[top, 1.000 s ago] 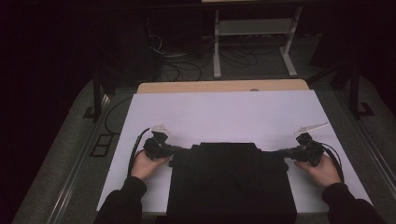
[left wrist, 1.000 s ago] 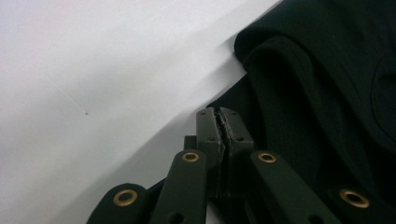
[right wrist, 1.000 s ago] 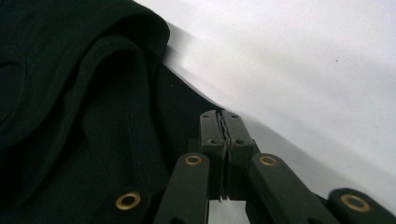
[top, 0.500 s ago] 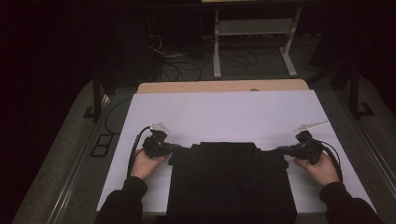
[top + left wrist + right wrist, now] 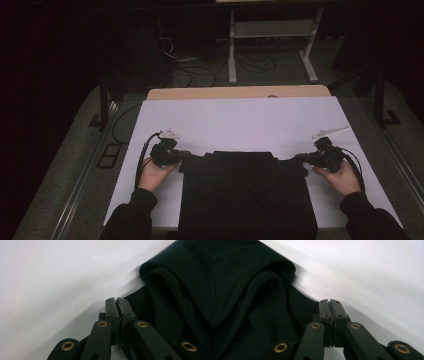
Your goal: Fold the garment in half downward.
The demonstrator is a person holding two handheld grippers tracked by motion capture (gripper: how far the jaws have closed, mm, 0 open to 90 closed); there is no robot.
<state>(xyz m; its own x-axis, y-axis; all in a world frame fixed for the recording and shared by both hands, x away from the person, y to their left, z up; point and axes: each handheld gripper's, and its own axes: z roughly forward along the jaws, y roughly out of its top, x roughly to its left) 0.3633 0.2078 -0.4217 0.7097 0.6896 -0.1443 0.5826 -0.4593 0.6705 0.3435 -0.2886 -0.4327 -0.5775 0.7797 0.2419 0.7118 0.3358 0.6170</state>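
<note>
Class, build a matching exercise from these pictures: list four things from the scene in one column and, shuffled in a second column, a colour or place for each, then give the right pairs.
Things:
1. black garment
2. table cover
3. left gripper
4. right gripper

Descriptions:
A. white, spread over the table
B. shut at the garment's right corner
C. dark, folded flat at the near edge
D. shut at the garment's left corner

Pairs: 1-C, 2-A, 3-D, 4-B

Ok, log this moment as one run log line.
left tool: shut on black garment | right tool: shut on black garment | garment flat on white table
</note>
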